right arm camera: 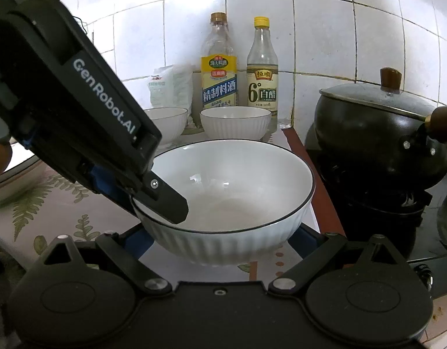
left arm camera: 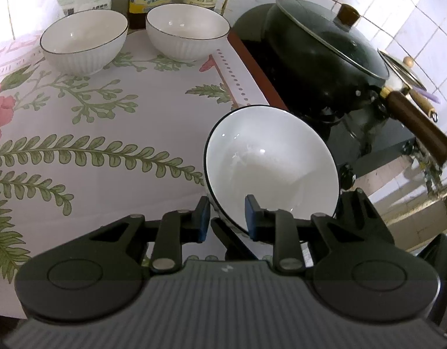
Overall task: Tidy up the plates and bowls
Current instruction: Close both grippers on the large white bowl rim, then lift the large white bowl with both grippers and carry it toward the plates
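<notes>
Hiding behind bowl (right arm camera: 229, 192): right tongs' (right arm camera: 220, 238) fingertips.

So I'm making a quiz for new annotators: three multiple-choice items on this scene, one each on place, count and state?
1. Where is the black pot?
A. right of the bowls
B. left of them
C. between the bottles

2. How many white bowls show?
A. two
B. three
C. five

3. The left tool is:
A. open and apart
B. shut on the near bowl rim
C. holding a bottle

Answers:
1 A, it sits on the stove to the right.
2 B, two at the back, one near.
3 B, one finger inside, one outside.
</notes>
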Tool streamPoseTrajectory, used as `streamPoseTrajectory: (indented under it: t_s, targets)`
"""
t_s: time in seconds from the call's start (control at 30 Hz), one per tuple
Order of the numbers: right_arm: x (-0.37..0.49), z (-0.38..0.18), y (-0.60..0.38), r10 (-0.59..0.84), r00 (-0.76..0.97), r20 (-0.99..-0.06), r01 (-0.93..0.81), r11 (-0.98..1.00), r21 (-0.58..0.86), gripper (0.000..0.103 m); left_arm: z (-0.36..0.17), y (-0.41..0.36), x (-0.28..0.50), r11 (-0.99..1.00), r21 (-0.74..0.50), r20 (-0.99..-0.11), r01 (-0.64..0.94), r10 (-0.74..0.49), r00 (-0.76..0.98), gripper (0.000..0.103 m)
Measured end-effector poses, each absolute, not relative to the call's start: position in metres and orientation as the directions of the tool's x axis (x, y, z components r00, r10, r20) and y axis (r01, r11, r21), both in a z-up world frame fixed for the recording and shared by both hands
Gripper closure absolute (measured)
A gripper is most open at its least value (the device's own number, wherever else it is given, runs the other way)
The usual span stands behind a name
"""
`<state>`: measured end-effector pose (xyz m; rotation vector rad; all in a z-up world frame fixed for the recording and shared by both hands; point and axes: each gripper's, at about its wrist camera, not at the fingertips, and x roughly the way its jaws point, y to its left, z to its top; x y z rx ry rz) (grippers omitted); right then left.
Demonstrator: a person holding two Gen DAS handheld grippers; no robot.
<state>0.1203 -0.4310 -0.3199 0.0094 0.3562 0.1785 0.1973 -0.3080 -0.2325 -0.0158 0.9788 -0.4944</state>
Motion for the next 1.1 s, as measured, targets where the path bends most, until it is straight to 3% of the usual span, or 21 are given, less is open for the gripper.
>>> streamPoseTrajectory:
  t_s: [0.23,0.6,1.1]
  targets:
    - [0.112,-0.306,-0.424,0.173,0.916,-0.362,-0.174,0.984,0.032,0.004,-0.218,-0.311,0.185,0.899,-0.16,-0.807,0.406,-0.357,0.471,0.079]
    - [0.094,-0.266,-0.402,0.199,0.922,-0.333,-0.213,0.977,-0.005,0.004,-0.178,-0.281,0.165,0.893,-0.157,-0.792,0.421,-0.369,0.487,0.079]
    - [0.099,-0.253,-0.338,0.314,0.888,-0.337,-0.352,0.934,-0.055,0.004,-0.172,-0.203,0.159,0.926,-0.178,-0.786,0.332,-0.337,0.518,0.079]
